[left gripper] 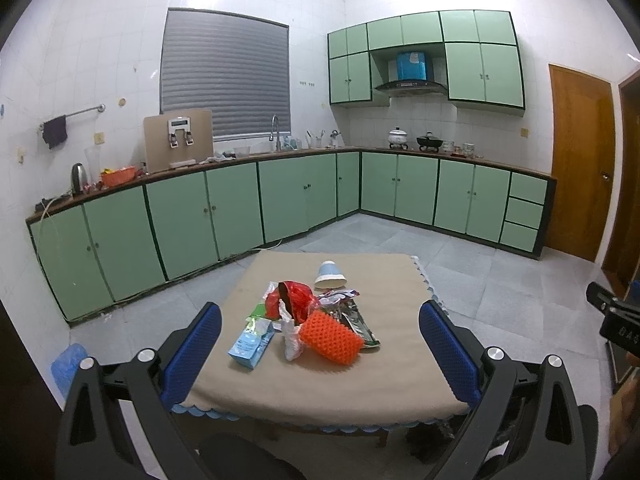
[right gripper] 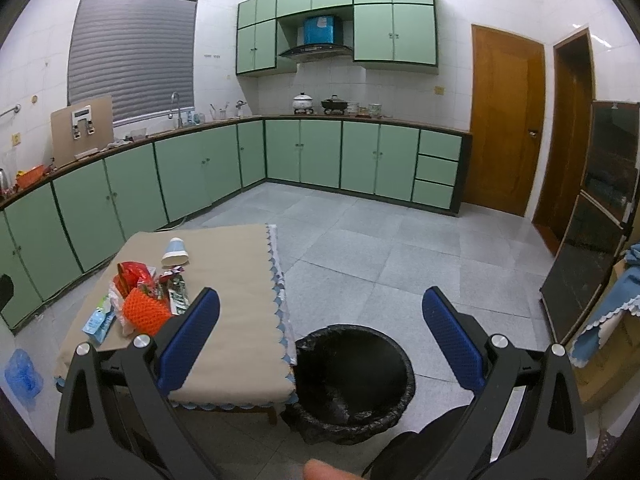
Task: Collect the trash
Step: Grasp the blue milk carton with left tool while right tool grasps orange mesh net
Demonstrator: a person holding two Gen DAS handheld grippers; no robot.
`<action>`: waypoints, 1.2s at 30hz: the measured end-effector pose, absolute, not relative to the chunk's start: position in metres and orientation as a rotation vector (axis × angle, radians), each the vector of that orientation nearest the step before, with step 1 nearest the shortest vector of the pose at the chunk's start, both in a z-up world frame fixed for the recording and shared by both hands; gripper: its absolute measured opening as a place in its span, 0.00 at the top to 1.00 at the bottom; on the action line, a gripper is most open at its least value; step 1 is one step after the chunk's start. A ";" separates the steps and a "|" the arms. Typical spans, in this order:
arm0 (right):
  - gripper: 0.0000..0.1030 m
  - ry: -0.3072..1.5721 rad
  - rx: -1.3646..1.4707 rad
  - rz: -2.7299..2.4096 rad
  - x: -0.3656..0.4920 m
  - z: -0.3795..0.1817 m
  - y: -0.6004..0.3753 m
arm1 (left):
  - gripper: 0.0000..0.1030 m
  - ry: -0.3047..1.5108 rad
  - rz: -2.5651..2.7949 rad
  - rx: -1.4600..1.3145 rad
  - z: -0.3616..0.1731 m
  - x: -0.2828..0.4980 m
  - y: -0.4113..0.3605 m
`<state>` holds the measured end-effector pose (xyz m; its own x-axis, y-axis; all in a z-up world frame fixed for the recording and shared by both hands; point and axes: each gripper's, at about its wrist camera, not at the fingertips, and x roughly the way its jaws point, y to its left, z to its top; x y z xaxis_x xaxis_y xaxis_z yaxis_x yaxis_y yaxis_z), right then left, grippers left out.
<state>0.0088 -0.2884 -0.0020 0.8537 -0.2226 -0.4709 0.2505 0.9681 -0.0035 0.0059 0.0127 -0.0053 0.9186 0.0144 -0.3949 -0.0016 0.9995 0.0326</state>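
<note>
A pile of trash lies on a low table with a beige cloth (left gripper: pixel 392 364): an orange foam net (left gripper: pixel 333 335), a red wrapper (left gripper: pixel 295 295), a blue carton (left gripper: pixel 251 345), a crumpled white plastic piece (left gripper: pixel 291 334), a dark foil wrapper (left gripper: pixel 360 320) and a tipped blue-and-white paper cup (left gripper: pixel 330 276). My left gripper (left gripper: pixel 320 316) hangs open above the table's near side, the pile between its blue fingers. My right gripper (right gripper: pixel 321 306) is open over a bin lined with a black bag (right gripper: pixel 354 380), right of the table (right gripper: pixel 236 328). The orange net (right gripper: pixel 145 312) and cup (right gripper: pixel 175 253) show at left.
Green cabinets (left gripper: pixel 240 204) run along the left and far walls, with a sink, kettle and pots on the counter. A wooden door (right gripper: pixel 506 120) stands at right, beside a dark glass cabinet (right gripper: pixel 592 232). A blue plastic bag (left gripper: pixel 66 364) lies on the grey tiled floor.
</note>
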 end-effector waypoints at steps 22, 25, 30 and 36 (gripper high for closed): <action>0.32 0.661 -0.009 0.207 0.118 -0.083 -0.181 | 0.07 0.557 0.114 -0.031 -0.116 0.069 0.120; 0.32 0.683 -0.039 0.266 0.142 -0.108 -0.157 | 0.07 0.572 0.105 -0.020 -0.134 0.086 0.122; 0.32 0.713 -0.072 0.324 0.171 -0.138 -0.131 | 0.13 0.599 0.105 0.028 -0.168 0.118 0.126; 0.32 0.743 -0.093 0.364 0.201 -0.174 -0.114 | 0.17 0.648 0.090 -0.004 -0.195 0.151 0.145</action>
<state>0.2012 -0.1142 -0.1743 0.6767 0.2910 -0.6764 -0.3565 0.9332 0.0449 0.1506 0.1454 -0.1948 0.7933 0.0825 -0.6032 -0.0853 0.9961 0.0241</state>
